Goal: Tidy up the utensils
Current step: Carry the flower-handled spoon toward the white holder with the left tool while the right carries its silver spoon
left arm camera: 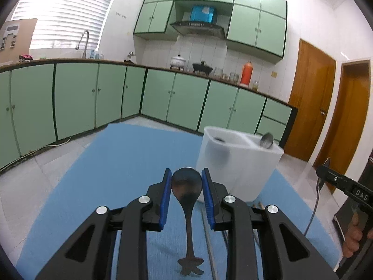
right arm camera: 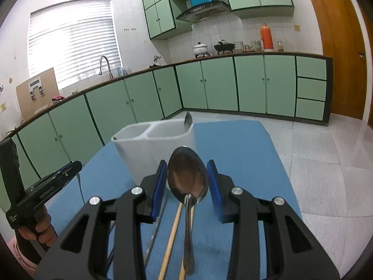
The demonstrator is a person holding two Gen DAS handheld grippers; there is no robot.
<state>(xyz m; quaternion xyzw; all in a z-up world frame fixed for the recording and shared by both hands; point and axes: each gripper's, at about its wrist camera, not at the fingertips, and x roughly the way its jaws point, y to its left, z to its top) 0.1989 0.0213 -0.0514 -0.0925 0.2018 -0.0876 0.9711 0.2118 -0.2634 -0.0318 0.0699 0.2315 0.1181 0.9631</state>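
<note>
My left gripper (left arm camera: 186, 179) is shut on the bowl of a dark spoon (left arm camera: 186, 184), whose handle hangs down toward the blue mat (left arm camera: 112, 163). My right gripper (right arm camera: 187, 177) is shut on the bowl of a steel spoon (right arm camera: 187, 175), handle hanging down; it also shows at the right edge of the left wrist view (left arm camera: 322, 179). A white two-compartment utensil holder (left arm camera: 237, 161) stands on the mat just ahead of both grippers, with a metal spoon (left arm camera: 267, 140) in one compartment. In the right wrist view the holder (right arm camera: 151, 149) is ahead on the left.
Wooden chopsticks (right arm camera: 172, 235) and a thin metal utensil (left arm camera: 209, 240) lie on the mat under the grippers. Green kitchen cabinets (left arm camera: 116, 93) ring the room, and wooden doors (left arm camera: 310, 100) are at the right. The tiled floor (right arm camera: 326, 163) surrounds the mat-covered table.
</note>
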